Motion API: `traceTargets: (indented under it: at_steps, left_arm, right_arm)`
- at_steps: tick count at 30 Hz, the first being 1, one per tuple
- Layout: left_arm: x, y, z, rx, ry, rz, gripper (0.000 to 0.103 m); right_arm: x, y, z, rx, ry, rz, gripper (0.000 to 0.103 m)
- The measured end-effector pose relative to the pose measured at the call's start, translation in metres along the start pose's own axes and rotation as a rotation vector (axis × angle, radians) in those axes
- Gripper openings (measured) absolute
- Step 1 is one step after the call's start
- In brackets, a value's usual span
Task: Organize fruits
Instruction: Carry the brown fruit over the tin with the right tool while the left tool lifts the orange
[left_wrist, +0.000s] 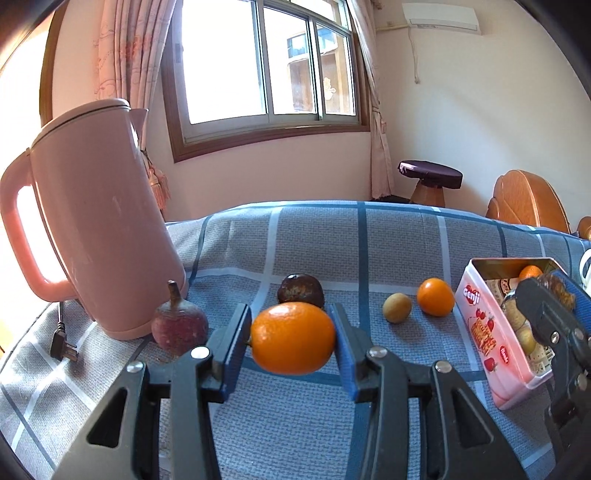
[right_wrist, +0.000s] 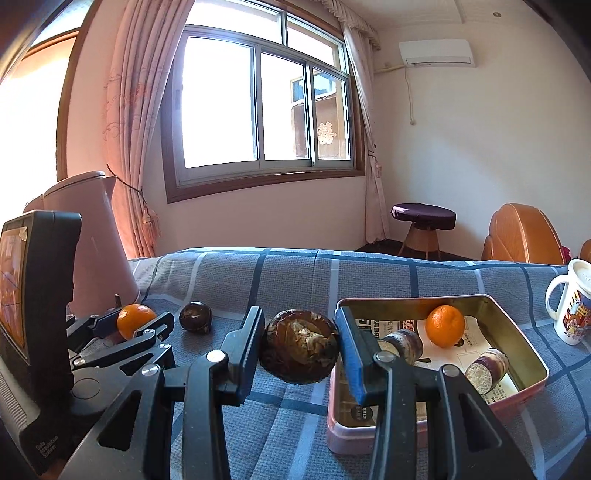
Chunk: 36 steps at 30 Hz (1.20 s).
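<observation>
The left hand-held gripper (left_wrist: 293, 338), black with blue pads, is clamped on a round orange tangerine (left_wrist: 293, 338), which hangs clear above the blue-and-grey checked cloth (left_wrist: 295, 424) covering the bench. Just behind it on the cloth lies a dark brown, wrinkled round fruit (left_wrist: 301, 291). To the left a purple mangosteen with a woody stem (left_wrist: 180, 325) stands just beside the base of a tall pink plastic kettle (left_wrist: 99, 229), whose black plug (left_wrist: 63, 343) lies on the cloth nearby. To the right sit a small yellowish-brown round fruit (left_wrist: 396, 307) and a second, smaller orange tangerine (left_wrist: 436, 297), close together but apart.

The right hand-held gripper (right_wrist: 299, 347) is clamped on a dark brown round fruit with a dried, leafy papery top (right_wrist: 299, 347), held above the cloth just beside the near left corner of a pink rectangular tin with a metal inside (right_wrist: 532, 354). The tin holds another orange tangerine (right_wrist: 444, 326) toward its far side and two cut purple-skinned fruit pieces with pale flesh (right_wrist: 487, 370), all lying on printed paper. A white mug with a cartoon picture (right_wrist: 570, 308) stands on the cloth to the right of the tin, apart from it.

Beyond the bench are a window with pink curtains (right_wrist: 129, 122), a round dark-cushioned stool (right_wrist: 423, 218) and a wooden chair back (right_wrist: 524, 236).
</observation>
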<state>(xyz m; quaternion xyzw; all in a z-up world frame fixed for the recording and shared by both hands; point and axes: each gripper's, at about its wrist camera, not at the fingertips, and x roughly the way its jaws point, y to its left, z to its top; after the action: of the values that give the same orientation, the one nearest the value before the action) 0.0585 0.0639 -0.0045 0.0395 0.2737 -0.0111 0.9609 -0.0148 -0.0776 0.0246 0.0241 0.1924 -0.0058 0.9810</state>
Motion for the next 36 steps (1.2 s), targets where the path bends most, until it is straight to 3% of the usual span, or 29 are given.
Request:
traceTargets:
  at_steps: [27, 36]
  left_arm:
    - [-0.032, -0.033, -0.012, -0.009, 0.004, -0.038, 0.045]
    - [-0.033, -0.050, -0.014, -0.009, 0.029, -0.072, 0.045]
  right_arm:
    - [-0.026, -0.033, -0.009, -0.009, 0.003, -0.007, 0.042]
    - [-0.033, -0.067, -0.006, 0.006, -0.013, -0.039, 0.042]
